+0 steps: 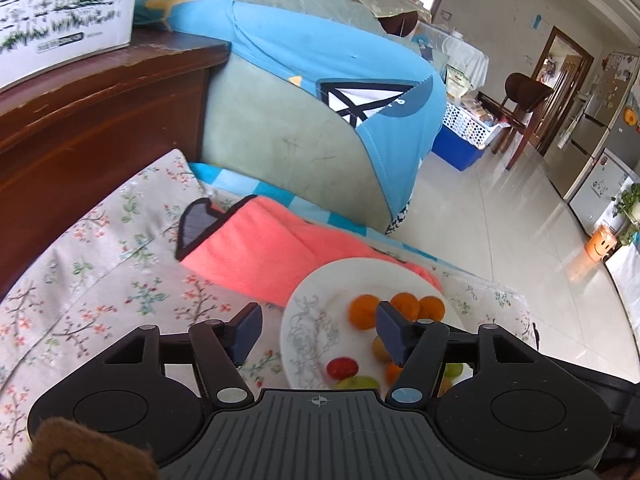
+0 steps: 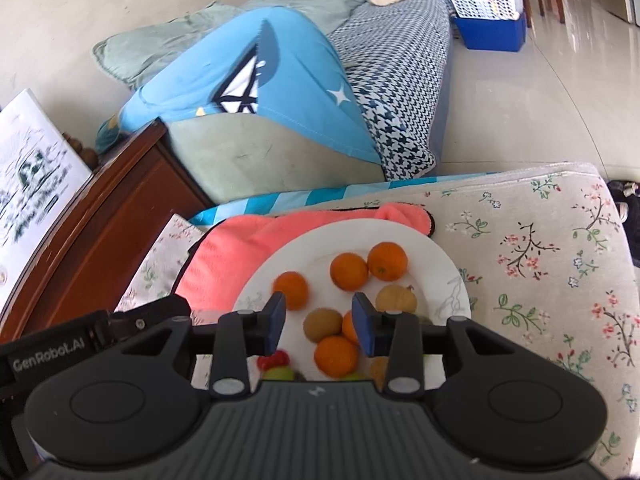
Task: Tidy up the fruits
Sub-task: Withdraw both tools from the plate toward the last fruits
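A white plate (image 2: pixel 444 264) with a line-drawn flower rests on a floral cloth. On it lie several oranges (image 2: pixel 349 271), a brown kiwi (image 2: pixel 323 324), a yellowish round fruit (image 2: pixel 396 298), a red fruit (image 2: pixel 273 360) and a green fruit (image 2: pixel 280 374). My right gripper (image 2: pixel 320 326) hovers over the plate's near side, open, the kiwi showing in the gap below its blue pads (image 2: pixel 276 322). My left gripper (image 1: pixel 318 330) stands wide open over the plate's left rim (image 1: pixel 304 308), holding nothing. Beyond it lie the oranges (image 1: pixel 363 312) and the red fruit (image 1: pixel 342 367).
A pink cushion (image 1: pixel 256 248) lies under the plate's far edge on the floral cloth (image 1: pixel 100 256). A dark wooden cabinet (image 1: pixel 100 120) with a printed white box (image 1: pixel 68 12) stands to the left. A sofa with a blue cover (image 1: pixel 320 56) is behind; tiled floor (image 1: pixel 500 220) to the right.
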